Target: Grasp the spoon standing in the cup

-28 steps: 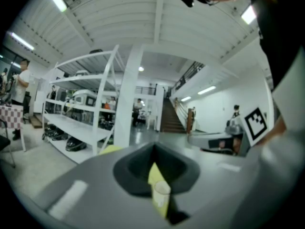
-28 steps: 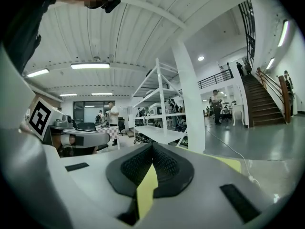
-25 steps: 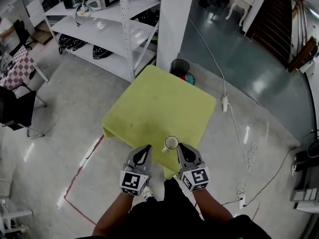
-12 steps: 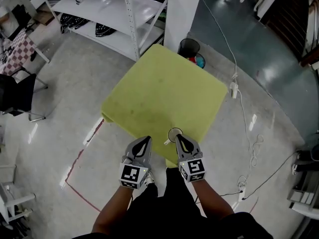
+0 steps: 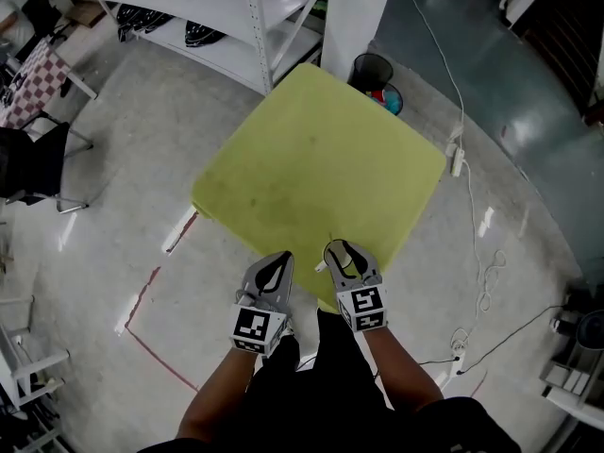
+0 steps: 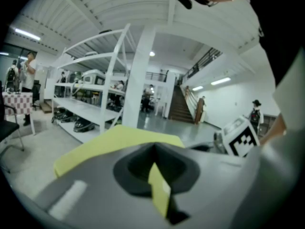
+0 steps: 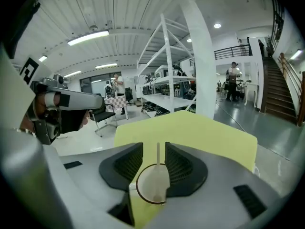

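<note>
Right gripper view: down-tilted right gripper (image 7: 153, 149), fingers (image 7: 183, 168) just opened wide, straddles the spoon (image 7: 158, 162) in the cup (image 7: 147, 191).

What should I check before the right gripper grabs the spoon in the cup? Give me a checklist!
1. Right gripper fingers apart, having just opened: ok.
2. Spoon handle between the fingers, untouched: ok.
3. Spoon standing upright in the cup: ok.
4. Cup resting on the yellow table: ok.
5. Cup far enough from the table's edge: cannot tell.
6. Left gripper off to the side, fingers together: ok.
</note>
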Tool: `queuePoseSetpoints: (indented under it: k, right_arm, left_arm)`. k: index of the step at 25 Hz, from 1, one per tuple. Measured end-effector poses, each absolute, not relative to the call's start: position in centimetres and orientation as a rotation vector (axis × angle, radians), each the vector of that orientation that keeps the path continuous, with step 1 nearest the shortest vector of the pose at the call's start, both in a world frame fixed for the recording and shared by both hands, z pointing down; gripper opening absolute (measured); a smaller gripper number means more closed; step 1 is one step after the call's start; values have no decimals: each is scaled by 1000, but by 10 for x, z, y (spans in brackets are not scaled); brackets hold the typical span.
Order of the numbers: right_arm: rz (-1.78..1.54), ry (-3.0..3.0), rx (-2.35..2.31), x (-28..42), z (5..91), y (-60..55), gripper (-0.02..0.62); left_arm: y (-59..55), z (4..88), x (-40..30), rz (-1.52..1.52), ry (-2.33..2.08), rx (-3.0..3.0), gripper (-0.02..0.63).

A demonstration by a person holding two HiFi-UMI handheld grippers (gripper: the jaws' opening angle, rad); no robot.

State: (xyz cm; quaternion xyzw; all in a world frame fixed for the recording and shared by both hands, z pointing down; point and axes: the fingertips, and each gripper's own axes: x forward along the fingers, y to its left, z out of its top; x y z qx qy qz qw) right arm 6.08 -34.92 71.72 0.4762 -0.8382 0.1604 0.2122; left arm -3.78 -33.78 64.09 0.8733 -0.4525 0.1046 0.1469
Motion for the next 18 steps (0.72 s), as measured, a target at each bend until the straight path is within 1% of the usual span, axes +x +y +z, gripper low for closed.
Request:
queuePoseSetpoints:
  k: [5,10,17,18]
  right_arm:
    - [488,-2296,1295,56,735,-363,118]
    - [512,-2270,1269,54,746,-370,114]
    - [525,-2236,1264,54,755,-377,74]
    - [519,-2234,1266,54,754,-378,59]
  left_arm:
    - [-344,649,-39,313,-1315,2497,6]
    - [-347,656,-54,322,-1346,2449,6]
    - [-353,661,-59,329,-1378,2431,6]
    - [-352,662,-58,326,-1376,2428,6]
